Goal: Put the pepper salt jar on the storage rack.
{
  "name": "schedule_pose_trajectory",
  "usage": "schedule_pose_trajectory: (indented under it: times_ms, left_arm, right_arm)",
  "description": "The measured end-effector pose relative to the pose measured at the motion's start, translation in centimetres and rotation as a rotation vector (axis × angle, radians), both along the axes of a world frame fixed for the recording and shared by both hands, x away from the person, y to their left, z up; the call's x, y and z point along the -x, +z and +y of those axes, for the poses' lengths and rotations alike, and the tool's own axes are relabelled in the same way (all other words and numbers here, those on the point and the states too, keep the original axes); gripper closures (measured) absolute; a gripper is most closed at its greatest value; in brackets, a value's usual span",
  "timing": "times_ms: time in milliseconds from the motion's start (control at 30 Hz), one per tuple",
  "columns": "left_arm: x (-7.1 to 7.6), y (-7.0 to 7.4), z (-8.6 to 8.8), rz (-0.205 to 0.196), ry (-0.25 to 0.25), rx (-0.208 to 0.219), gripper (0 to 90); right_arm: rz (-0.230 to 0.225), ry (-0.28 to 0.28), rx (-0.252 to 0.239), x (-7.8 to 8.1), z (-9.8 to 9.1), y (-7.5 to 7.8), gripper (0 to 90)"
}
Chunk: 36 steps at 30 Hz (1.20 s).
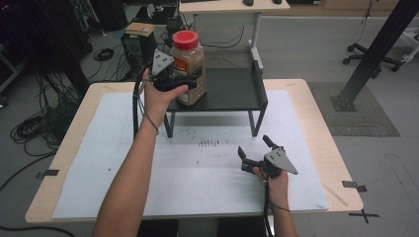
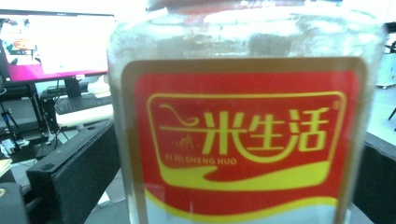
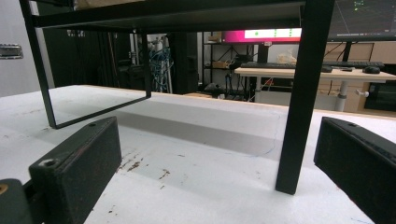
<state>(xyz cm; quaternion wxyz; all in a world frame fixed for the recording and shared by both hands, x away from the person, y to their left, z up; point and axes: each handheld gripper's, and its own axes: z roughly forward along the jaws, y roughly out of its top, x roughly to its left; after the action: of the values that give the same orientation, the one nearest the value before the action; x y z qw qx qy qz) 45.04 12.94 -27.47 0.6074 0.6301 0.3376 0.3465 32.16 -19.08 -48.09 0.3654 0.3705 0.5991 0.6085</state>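
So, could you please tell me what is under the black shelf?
Under the black shelf lies bare white mat between its legs; the strip beneath its far side is hidden by the shelf top.

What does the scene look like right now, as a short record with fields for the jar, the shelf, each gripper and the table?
jar: clear jar, red lid, red and yellow label, upright on the shelf's left part
shelf: black metal stand on legs, at the back of the white mat
left gripper: left gripper at the jar, jaws on either side of it, pads wide apart
right gripper: right gripper low over the mat, jaws open, nothing between them
table: wooden table covered by a white mat
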Motion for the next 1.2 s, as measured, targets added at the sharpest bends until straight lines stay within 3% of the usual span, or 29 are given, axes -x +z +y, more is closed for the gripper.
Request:
schedule_pose_trajectory:
  times_ms: [733,800,867,900,967,1000,1167,1200]
  left_arm:
    - [3.7,0.9,3.3,-0.014,0.013,0.032,0.2]
    - [5.0,1.0,4.1,-0.022,0.021,0.031,0.2]
    - [5.0,1.0,4.1,-0.022,0.021,0.031,0.2]
    - [5.8,1.0,4.7,-0.022,0.026,0.026,0.2]
    - [5.8,1.0,4.7,-0.022,0.026,0.026,0.2]
    - [6.7,0.8,5.4,-0.022,0.027,0.029,0.2]
    - [7.5,0.5,6.2,-0.022,0.047,0.017,0.2]
    - [8.6,0.2,7.4,-0.025,0.067,0.020,0.2]
  right_arm:
    - [0.000,-0.001,0.000,0.0,0.0,0.0,0.6]
    - [0.000,-0.001,0.000,0.0,0.0,0.0,0.6]
    - [0.001,-0.001,-0.001,0.0,0.0,0.0,0.6]
    - [0.001,-0.001,-0.001,0.0,0.0,0.0,0.7]
    - [0.001,-0.001,-0.002,0.0,0.0,0.0,0.7]
    - [0.001,-0.001,-0.002,0.0,0.0,0.0,0.8]
    - [0.000,-0.002,-0.002,0.0,0.0,0.0,0.8]
    - [0.000,-0.002,-0.002,0.0,0.0,0.0,0.8]
